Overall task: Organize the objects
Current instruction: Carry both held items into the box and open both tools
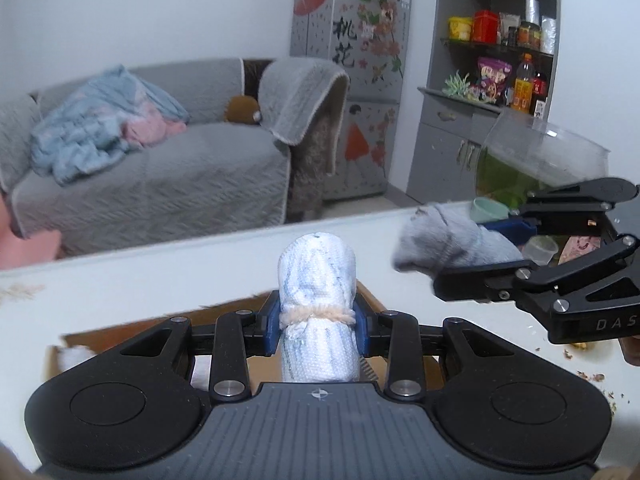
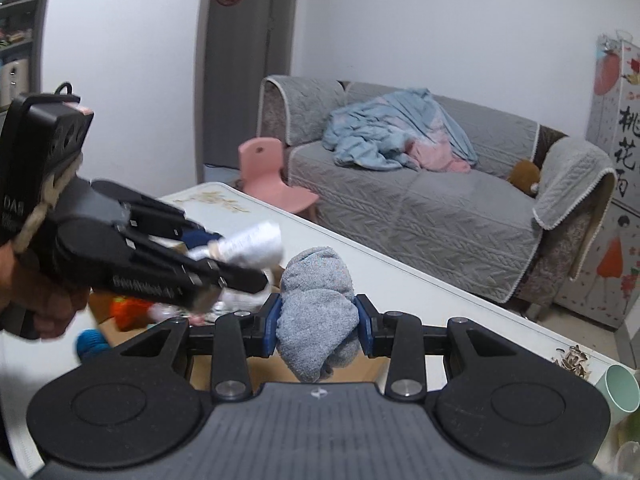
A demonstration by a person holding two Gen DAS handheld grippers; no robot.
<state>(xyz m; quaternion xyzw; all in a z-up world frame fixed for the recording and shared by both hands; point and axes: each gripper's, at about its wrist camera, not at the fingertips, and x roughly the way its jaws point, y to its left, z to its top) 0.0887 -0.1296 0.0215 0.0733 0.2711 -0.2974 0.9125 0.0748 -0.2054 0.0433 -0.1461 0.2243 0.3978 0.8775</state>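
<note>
A rolled white cloth (image 1: 318,304) tied with a beige band stands upright between the blue pads of my left gripper (image 1: 318,326), which is shut on it above a cardboard box (image 1: 248,308). A bundled grey towel (image 2: 316,316) is pinched in my right gripper (image 2: 318,326), held above the white table (image 2: 420,292). In the left wrist view the right gripper (image 1: 452,256) comes in from the right with the grey towel (image 1: 448,240). The right wrist view shows the left gripper (image 2: 224,256) at left, a hand on it, carrying the white roll (image 2: 252,246).
A cardboard box (image 2: 132,320) below holds orange and blue items. A glass bowl (image 1: 540,160) with green contents, a mint cup (image 1: 488,208) and small containers crowd the table's right end. Seed shells (image 2: 572,360) litter the tabletop. Beyond stand a grey sofa (image 1: 160,176), pink chair (image 2: 272,176) and fridge (image 1: 352,80).
</note>
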